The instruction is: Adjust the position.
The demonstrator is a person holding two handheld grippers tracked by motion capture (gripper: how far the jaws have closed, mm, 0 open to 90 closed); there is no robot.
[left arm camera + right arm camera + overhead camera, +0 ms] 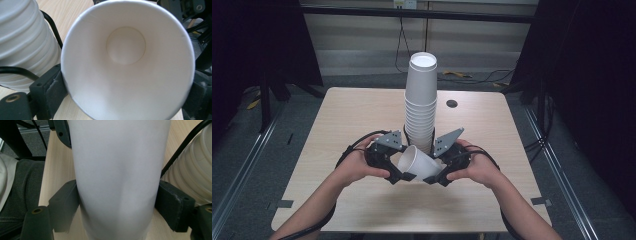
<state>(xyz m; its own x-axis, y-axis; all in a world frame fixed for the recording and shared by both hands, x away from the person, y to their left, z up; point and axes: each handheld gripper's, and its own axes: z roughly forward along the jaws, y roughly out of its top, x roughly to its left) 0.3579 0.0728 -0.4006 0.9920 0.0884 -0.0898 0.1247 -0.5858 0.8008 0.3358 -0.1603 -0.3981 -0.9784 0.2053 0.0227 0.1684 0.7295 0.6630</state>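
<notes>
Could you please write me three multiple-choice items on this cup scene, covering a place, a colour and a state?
1. Where does the stack of cups stand?
A. behind the two grippers
B. on the floor
C. at the table's left edge

2. What colour is the single cup?
A. red
B. white
C. blue

3. How does the single cup lie?
A. upright on the table
B. tipped sideways between the grippers
C. crushed flat

Answers: 1 A, the high view shows it past both hands; 2 B, white inside and out; 3 B, its mouth faces the left gripper while the right gripper clasps its wall.
</notes>
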